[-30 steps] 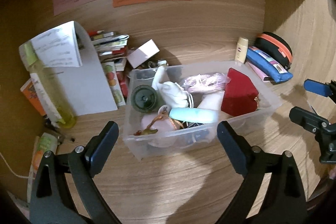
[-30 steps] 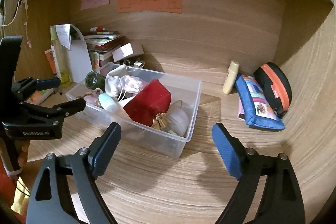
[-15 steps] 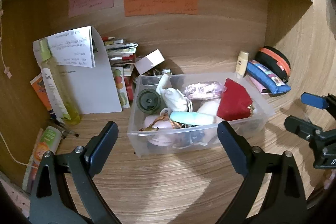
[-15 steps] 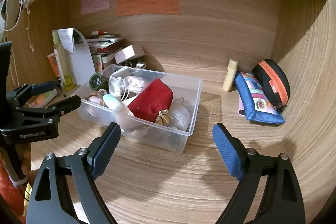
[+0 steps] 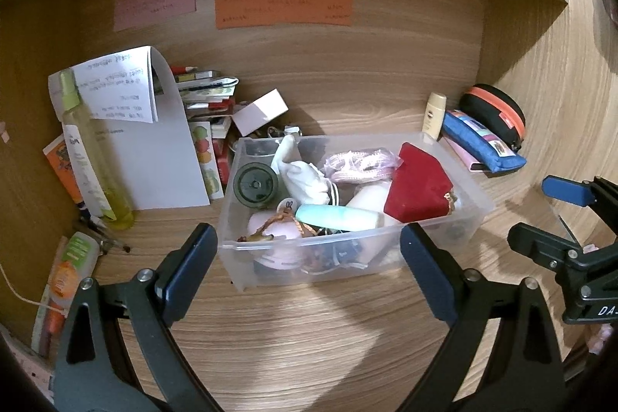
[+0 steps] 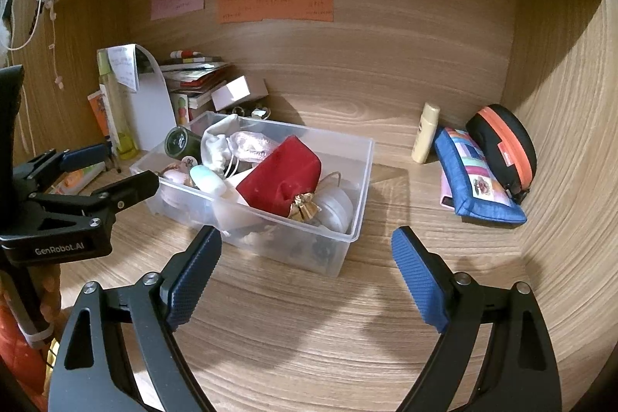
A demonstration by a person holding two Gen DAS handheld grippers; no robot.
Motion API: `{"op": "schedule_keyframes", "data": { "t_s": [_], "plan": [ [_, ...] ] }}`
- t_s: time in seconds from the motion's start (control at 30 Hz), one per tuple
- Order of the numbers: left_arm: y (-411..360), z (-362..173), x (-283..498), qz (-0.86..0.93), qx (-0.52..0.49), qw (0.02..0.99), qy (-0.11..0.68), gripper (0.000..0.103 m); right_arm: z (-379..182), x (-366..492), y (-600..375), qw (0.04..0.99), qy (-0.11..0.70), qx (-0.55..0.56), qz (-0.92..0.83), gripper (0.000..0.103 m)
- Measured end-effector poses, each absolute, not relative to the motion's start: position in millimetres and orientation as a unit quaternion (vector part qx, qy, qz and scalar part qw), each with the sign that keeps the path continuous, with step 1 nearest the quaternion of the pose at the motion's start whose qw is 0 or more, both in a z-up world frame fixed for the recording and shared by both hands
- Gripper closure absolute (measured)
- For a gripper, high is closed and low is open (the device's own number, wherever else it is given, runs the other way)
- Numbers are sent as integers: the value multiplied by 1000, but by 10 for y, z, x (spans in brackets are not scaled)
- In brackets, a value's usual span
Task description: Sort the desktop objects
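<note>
A clear plastic bin (image 5: 473, 215) (image 6: 361, 180) stands mid-desk, full of small things: a red pouch (image 5: 419, 186) (image 6: 280, 176), a mint tube (image 5: 336, 217), a white cloth bag (image 5: 305, 176), a dark green jar (image 5: 255, 184) and pink cord (image 5: 361, 161). My left gripper (image 5: 307, 269) is open and empty just in front of the bin. My right gripper (image 6: 307, 273) is open and empty, in front of the bin's right end. Each gripper shows in the other's view, the right (image 5: 556, 219) and the left (image 6: 112, 168).
A blue pencil case (image 6: 477, 176), a black-and-orange case (image 6: 506, 145) and a cream tube (image 6: 425, 134) lie at the right wall. Curled paper (image 5: 154, 141), a yellow spray bottle (image 5: 92, 161), stacked books (image 5: 204, 95) and a white box (image 5: 258, 112) crowd the back left. Sticky notes (image 5: 284, 6) hang on the back panel.
Both grippers have drawn back from the bin and risen a little; the bin looks smaller and further off. Both stay open and empty.
</note>
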State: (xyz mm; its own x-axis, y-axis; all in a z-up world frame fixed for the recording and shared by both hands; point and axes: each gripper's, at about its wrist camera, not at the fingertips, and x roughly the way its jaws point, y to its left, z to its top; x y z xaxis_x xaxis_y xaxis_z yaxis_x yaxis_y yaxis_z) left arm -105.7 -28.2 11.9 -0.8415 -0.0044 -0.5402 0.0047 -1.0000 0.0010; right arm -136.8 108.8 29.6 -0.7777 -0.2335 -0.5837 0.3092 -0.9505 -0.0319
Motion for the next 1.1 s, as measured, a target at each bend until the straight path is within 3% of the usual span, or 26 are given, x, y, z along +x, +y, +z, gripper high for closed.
{"op": "schedule_keyframes", "data": {
  "t_s": [1.1],
  "plan": [
    [-286,100,-1095,-958,286,-7,5,6,292,-1390,1027,152,68,306,-937,14]
  ]
}}
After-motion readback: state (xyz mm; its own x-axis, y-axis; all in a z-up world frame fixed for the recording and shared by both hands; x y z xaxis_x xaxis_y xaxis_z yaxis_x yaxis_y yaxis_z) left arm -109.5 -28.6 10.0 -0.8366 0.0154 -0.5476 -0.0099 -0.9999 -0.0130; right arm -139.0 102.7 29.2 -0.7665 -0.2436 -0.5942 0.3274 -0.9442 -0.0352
